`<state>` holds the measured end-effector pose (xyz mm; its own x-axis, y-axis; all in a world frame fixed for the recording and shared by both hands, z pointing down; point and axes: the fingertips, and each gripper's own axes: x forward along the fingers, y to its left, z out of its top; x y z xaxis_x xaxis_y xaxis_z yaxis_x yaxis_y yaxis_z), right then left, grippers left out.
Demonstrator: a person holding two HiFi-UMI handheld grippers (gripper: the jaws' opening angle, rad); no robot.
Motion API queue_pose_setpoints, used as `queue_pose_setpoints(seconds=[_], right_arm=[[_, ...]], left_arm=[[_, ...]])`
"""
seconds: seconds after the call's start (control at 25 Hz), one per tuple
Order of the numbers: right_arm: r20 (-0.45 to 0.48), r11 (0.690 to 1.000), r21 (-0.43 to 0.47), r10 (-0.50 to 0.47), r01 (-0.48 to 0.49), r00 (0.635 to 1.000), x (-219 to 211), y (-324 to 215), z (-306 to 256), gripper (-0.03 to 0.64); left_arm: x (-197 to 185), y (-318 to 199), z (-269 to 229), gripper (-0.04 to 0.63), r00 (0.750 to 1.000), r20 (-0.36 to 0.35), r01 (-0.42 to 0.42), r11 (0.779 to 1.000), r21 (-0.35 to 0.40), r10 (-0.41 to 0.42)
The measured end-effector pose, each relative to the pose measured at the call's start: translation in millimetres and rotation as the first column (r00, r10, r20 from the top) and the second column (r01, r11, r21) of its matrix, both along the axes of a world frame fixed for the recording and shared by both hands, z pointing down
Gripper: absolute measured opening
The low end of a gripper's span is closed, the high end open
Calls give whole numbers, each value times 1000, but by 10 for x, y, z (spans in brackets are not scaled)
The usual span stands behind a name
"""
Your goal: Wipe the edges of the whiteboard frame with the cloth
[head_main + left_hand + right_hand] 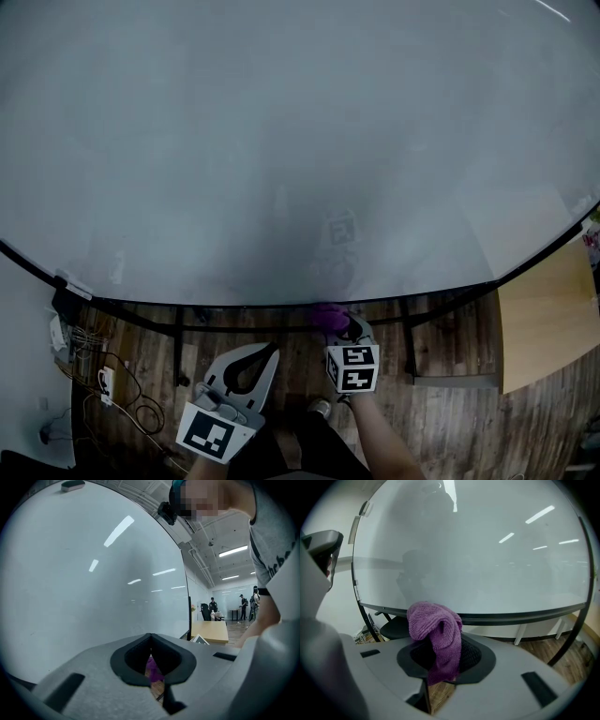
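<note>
Head view: a large glossy whiteboard (281, 141) fills the upper part, and its thin black frame (234, 307) curves along the lower edge.
Cloth: a fluffy purple terry cloth (328, 317) sits at the lower frame rail, right of the middle. I cannot tell whether it presses on the rail.
Right gripper (339, 325): clamped on the cloth, which bunches above the jaws and hangs down between them.
Left gripper (270, 351): jaws closed tip to tip with nothing in them, held below the rail, just beside the right gripper.
Around: dark wood-plank floor (441, 342); black stand legs (177, 345); a tangle of cables with a white power strip (105, 382) at the left; a pale wooden tabletop (548, 323) at the right.
In the way: seen from above, the right gripper's own body covers most of the cloth.
Hidden: the whiteboard's top and sides are cut off. In the left gripper view the cloth is only a purple sliver behind the closed tips. The distant standing figures (243, 605) are too small to make out.
</note>
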<state>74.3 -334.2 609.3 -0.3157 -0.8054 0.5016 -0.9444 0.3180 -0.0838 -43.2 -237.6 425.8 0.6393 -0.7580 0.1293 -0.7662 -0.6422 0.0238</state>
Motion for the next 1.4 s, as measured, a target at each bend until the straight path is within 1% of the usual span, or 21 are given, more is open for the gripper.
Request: queue_pose_setpoints(seconds=[0.36,0.48,0.72,0.92,1.04,1.24,1.4], right_arm=[[-10,1000,-9,-14,14,1000,96,-3,6,97],[-4,1000,-11,-7,7,1000,96,8,7,97],[-6,999,-27,42,-42,999,74,-4,2,97],[-36,996,-34,77,-78,996,65,-3,-22,97],[-43,994,-34,103,-104,994,55,22,-39,97],[-47,991,-34,127,-129,991,85,31,-52,97],[-39,991,-40,126,-128,991,86,28,-32,97]], left_arm=[[45,116,-30,15,999,7,45,999,6,-46],[13,145,-42,15,999,12,47,999,7,-47],[-93,58,-64,15,1000,1,3,1000,-9,-3],[-159,-51,-130,15,998,-16,-57,998,12,57],[-210,-57,-111,15,996,-28,-81,997,5,81],[-236,-84,-95,15,994,-35,-102,995,11,102],[-216,-119,-142,15,995,-30,-91,996,23,92]])
